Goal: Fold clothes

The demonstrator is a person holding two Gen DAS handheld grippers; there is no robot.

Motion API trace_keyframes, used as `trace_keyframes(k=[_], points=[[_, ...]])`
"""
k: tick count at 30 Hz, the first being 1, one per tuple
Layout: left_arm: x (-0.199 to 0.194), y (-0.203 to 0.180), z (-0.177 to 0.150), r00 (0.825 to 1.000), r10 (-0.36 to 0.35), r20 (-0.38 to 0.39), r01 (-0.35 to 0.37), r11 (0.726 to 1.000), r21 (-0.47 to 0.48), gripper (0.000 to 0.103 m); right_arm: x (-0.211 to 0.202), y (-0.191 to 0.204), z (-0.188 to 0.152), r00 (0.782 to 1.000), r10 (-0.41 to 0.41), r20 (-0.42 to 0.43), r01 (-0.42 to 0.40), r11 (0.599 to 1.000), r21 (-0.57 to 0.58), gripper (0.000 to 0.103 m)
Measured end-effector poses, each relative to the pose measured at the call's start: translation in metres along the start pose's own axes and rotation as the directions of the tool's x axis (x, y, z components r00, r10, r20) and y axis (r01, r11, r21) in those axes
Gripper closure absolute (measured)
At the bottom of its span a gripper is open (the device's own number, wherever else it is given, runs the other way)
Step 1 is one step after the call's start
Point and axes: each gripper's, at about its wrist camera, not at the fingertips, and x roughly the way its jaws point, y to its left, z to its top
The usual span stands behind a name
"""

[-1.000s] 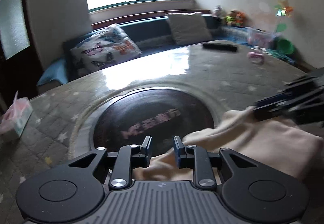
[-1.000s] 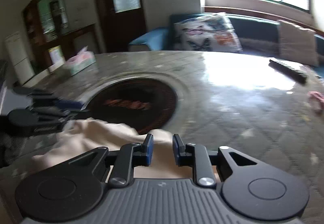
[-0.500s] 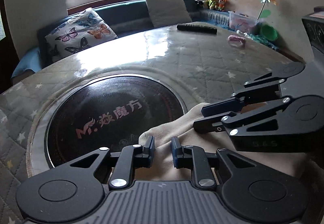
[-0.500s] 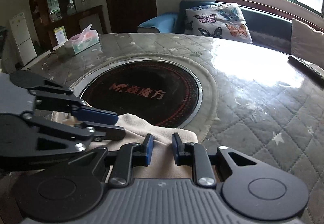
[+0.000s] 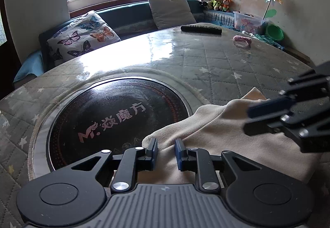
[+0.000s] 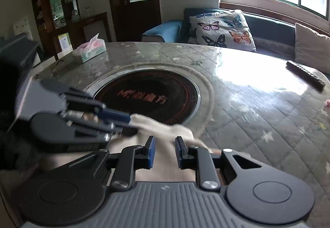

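Fold begun: both grippers, left [image 5: 166, 150] and right [image 6: 165, 152], apparently pinch the bunched cloth [image 5: 216, 131] at lower frame; flattening and further folds remain.

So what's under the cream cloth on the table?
The cream cloth lies on the quilted table cover, its front edge lapping over the dark round hotplate. Anything else beneath it is hidden by the fabric.

The cloth [image 5: 224, 125] is cream. The table [image 5: 216, 63] is grey with white stars. The pillow [image 5: 82, 36] has colourful butterflies.
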Motion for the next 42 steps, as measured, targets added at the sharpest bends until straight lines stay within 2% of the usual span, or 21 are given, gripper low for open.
trace_keyframes(k=[3,6,8,12,15,18,20,26,32,37,42], points=[[0.0,-0.001,-0.001,1.0,0.006,0.0,-0.006,1.0,0.003,0.081,-0.002,-0.006,-0.011,0.999,-0.034,-0.021,0.034,0.999,-0.002,0.084],[0.0,-0.002,0.0,1.0,0.012,-0.001,-0.012,1.0,0.006,0.081,0.002,-0.023,-0.02,0.996,-0.076,-0.038,0.077,0.996,0.047,0.084],[0.0,-0.003,0.0,1.0,0.016,-0.001,-0.016,1.0,0.01,0.081,-0.001,-0.03,-0.02,0.997,-0.07,-0.03,0.072,0.994,0.077,0.084],[0.001,-0.005,0.0,1.0,0.023,-0.002,-0.023,1.0,0.015,0.081,-0.008,-0.027,-0.012,0.998,-0.061,0.02,0.059,0.996,0.066,0.083],[0.002,-0.005,0.0,1.0,0.025,-0.002,-0.025,1.0,0.015,0.081,0.002,-0.024,-0.004,0.999,-0.039,0.033,0.037,0.997,0.062,0.084],[0.002,-0.005,0.0,1.0,0.025,0.0,-0.025,1.0,0.015,0.081,0.025,-0.028,-0.002,0.999,-0.048,-0.01,0.049,0.996,0.075,0.084],[0.002,-0.005,0.0,1.0,0.025,0.0,-0.025,1.0,0.013,0.081,0.027,-0.032,-0.003,0.999,-0.042,-0.008,0.043,0.996,0.076,0.085],[-0.001,-0.006,0.0,0.999,0.031,0.011,-0.031,0.999,0.006,0.081,-0.011,-0.031,-0.01,0.999,-0.049,0.014,0.049,0.998,0.042,0.085],[-0.031,-0.014,-0.005,0.997,0.022,0.077,-0.024,1.0,0.018,0.081,-0.049,-0.014,-0.032,1.0,-0.008,0.027,0.008,1.0,-0.011,0.083],[-0.068,-0.032,-0.029,0.993,0.001,0.119,-0.009,0.997,0.07,0.081,-0.068,0.004,-0.048,0.999,0.031,0.04,-0.03,0.999,-0.041,0.083],[-0.09,-0.043,-0.058,0.991,0.006,0.136,-0.015,0.998,0.068,0.08,-0.071,0.016,-0.059,0.998,0.039,0.042,-0.036,0.996,-0.079,0.083]])
